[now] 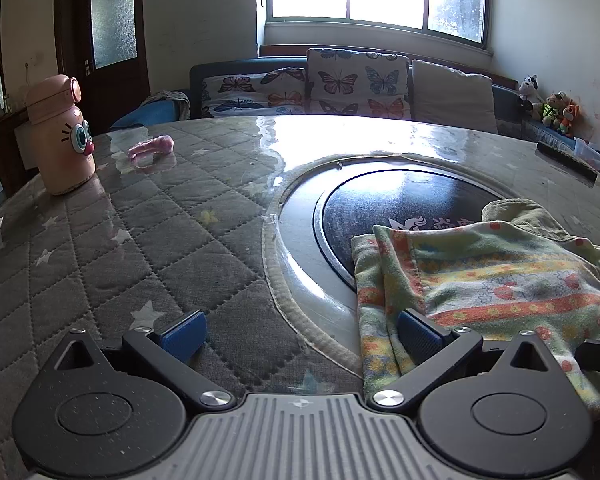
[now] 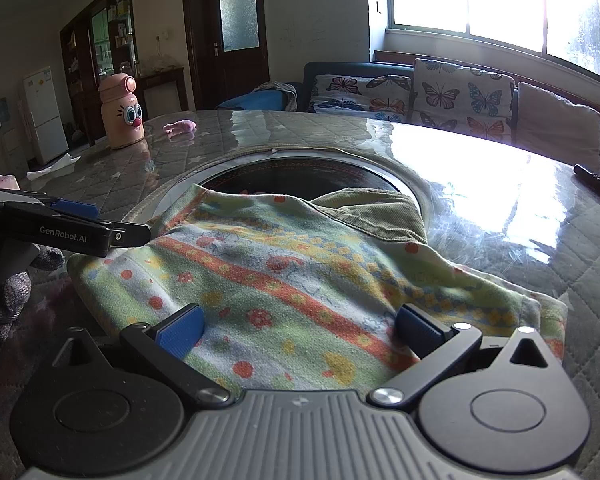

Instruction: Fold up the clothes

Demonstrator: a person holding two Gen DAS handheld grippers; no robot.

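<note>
Right gripper (image 2: 300, 330): jaws spread wide, the patterned garment (image 2: 300, 276) lying between them.
Left gripper (image 1: 300, 330): gaping, its right pad seemingly touching the garment's left edge.
Garment: folded, on the table (image 1: 140, 232).

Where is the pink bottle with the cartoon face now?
The pink bottle stands upright at the table's far left, beside a small pink object.
</note>
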